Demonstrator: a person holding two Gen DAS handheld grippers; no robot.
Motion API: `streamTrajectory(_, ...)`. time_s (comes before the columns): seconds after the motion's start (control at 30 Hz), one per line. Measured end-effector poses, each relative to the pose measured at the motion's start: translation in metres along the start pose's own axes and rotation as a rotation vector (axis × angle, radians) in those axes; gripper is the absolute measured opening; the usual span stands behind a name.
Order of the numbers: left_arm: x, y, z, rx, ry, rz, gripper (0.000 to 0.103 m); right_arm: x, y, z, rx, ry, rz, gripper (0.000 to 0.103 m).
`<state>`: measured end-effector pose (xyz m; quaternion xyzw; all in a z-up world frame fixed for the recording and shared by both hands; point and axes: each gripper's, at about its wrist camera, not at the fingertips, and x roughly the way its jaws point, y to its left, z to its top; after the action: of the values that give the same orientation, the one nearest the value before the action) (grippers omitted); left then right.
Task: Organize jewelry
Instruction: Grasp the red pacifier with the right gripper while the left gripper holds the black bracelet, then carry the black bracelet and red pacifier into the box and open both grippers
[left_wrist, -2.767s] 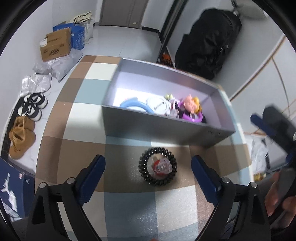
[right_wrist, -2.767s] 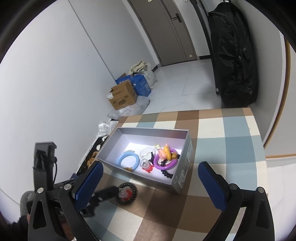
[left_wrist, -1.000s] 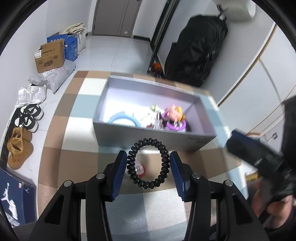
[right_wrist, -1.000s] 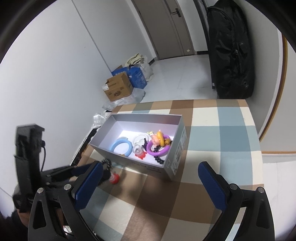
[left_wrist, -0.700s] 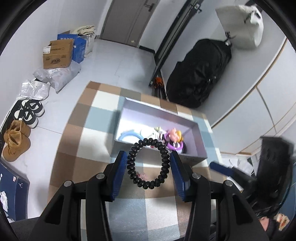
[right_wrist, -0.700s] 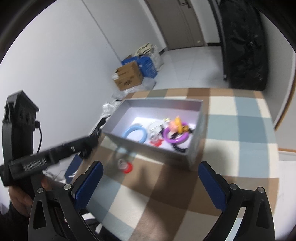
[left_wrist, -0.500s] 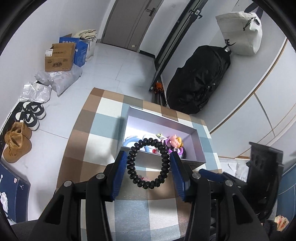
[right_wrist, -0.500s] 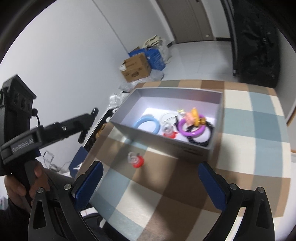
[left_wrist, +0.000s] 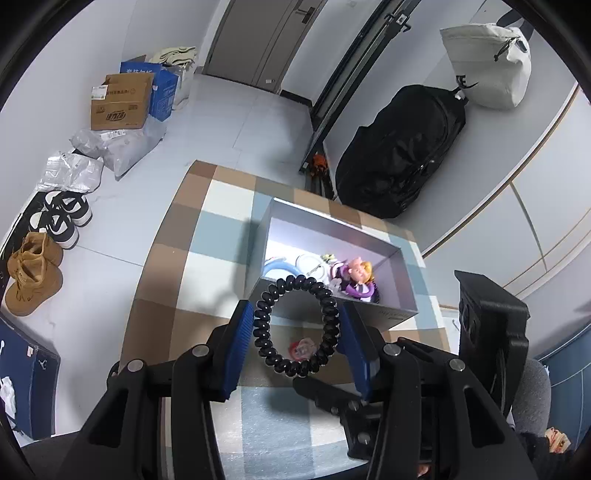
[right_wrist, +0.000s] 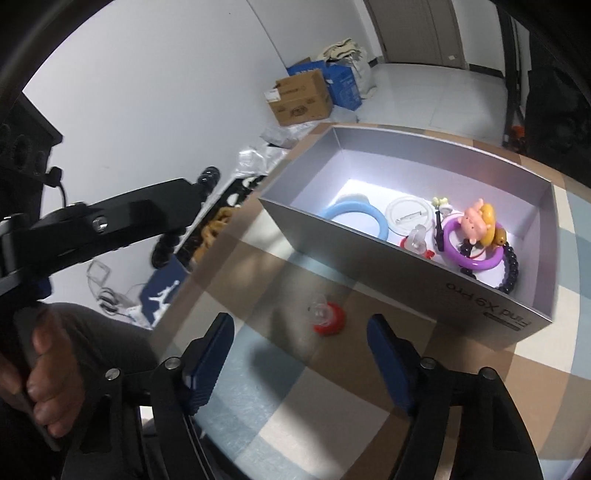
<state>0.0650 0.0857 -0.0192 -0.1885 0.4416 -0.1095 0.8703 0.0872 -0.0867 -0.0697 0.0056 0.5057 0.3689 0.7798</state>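
My left gripper (left_wrist: 295, 325) is shut on a black spiral hair tie (left_wrist: 327, 306) and holds it high above the checked table, short of the grey box (left_wrist: 399, 314). The box (right_wrist: 406, 266) holds a blue ring (right_wrist: 380, 221), a purple ring (right_wrist: 476, 258), a white disc, a small doll and black beads. A red and clear trinket (right_wrist: 327, 317) lies on the table in front of the box, seen through the hair tie in the left wrist view (left_wrist: 303, 347). My right gripper (right_wrist: 299, 354) is open, low over the table, with the trinket just beyond its fingers.
The checked table (right_wrist: 332, 398) ends at the left above a floor with shoes (left_wrist: 33, 273), cardboard boxes (left_wrist: 122, 103) and bags. A black suitcase (left_wrist: 399, 155) stands beyond the table. The left gripper's arm (right_wrist: 110, 221) crosses the right wrist view's left side.
The left gripper closed on the hair tie, lifted it off the trinket and rose high. The right gripper came down and forward toward the trinket, its fingers now closer together.
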Motion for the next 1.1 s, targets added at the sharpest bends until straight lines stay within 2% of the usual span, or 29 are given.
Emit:
streamTrajectory(0.07, 0.0, 0.0, 0.0, 0.006, -0.001, 0.016, 0.042, 0.005, -0.002, 0.0, 0.014, 0.007, 0.002, 0.063)
streamTrajectory(0.13, 0.0, 0.0, 0.0, 0.013, -0.003, 0.019, 0.042, 0.01, -0.005, 0.001, 0.02, 0.021, 0.008, 0.051)
streamTrajectory(0.17, -0.001, 0.0, 0.0, 0.017, -0.006, 0.021, 0.042, 0.012, -0.005, 0.002, 0.019, 0.024, 0.001, 0.049)
streamTrajectory(0.23, 0.0, -0.001, 0.0, 0.024, -0.006, 0.027, 0.042, 0.013, -0.006, 0.003, 0.015, 0.024, -0.008, 0.031)
streamTrajectory(0.3, 0.001, -0.001, -0.001, 0.027, -0.004, 0.032, 0.042, 0.014, -0.005, 0.004, 0.013, 0.026, -0.026, 0.019)
streamTrajectory(0.37, 0.002, 0.0, -0.001, 0.026, 0.0, 0.035, 0.042, 0.016, -0.006, 0.005, 0.014, 0.03, -0.044, 0.014)
streamTrajectory(0.53, 0.005, 0.0, 0.0, 0.019, 0.005, 0.045, 0.042, 0.016, -0.006, 0.008, 0.021, 0.027, -0.035, 0.014)
streamTrajectory(0.87, 0.014, -0.001, -0.001, 0.002, 0.015, 0.061, 0.042, -0.014, -0.006, 0.016, 0.034, -0.056, 0.027, 0.014)
streamTrajectory(1.1, 0.015, -0.009, 0.006, 0.001, -0.024, 0.069, 0.042, -0.042, -0.005, 0.019, 0.035, -0.125, 0.051, 0.014)
